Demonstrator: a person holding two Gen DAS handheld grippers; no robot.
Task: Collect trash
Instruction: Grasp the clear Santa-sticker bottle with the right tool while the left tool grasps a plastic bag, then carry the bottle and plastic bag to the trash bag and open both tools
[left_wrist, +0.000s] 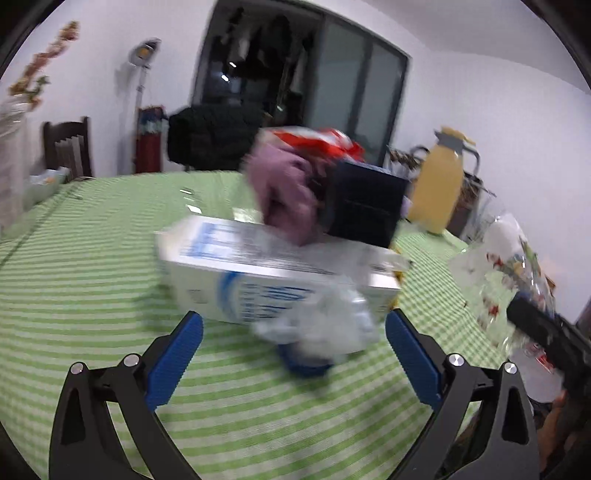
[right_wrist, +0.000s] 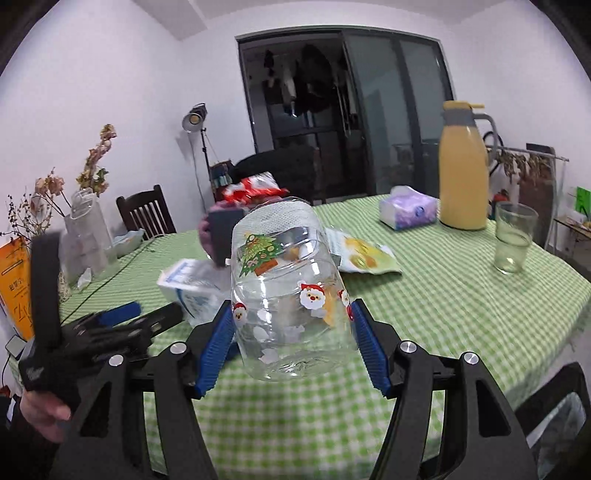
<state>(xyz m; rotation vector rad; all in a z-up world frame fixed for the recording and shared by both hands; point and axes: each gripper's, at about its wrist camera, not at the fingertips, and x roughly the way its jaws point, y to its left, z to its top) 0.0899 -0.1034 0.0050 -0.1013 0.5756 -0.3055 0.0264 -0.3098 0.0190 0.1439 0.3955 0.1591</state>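
My right gripper (right_wrist: 293, 317) is shut on a clear plastic jar (right_wrist: 291, 295) with Christmas stickers, held tilted above the near table edge. The jar also shows at the right of the left wrist view (left_wrist: 506, 266). My left gripper (left_wrist: 294, 334) is open above the green checked table (left_wrist: 92, 280). Between and just past its fingers lies a crumpled clear wrapper (left_wrist: 321, 325) on a small blue thing, in front of a white and blue carton (left_wrist: 266, 269) lying on its side. The carton also shows in the right wrist view (right_wrist: 192, 288). A yellow-green snack wrapper (right_wrist: 365, 258) lies behind the jar.
A dark box (left_wrist: 364, 203), a purple cloth (left_wrist: 284, 192) and a red and white bag (left_wrist: 317, 140) stand behind the carton. A yellow thermos (right_wrist: 463, 166), a tissue pack (right_wrist: 408, 206) and a glass (right_wrist: 513, 238) are at the right. A vase (right_wrist: 86, 236) and chair (right_wrist: 146, 212) are at the left.
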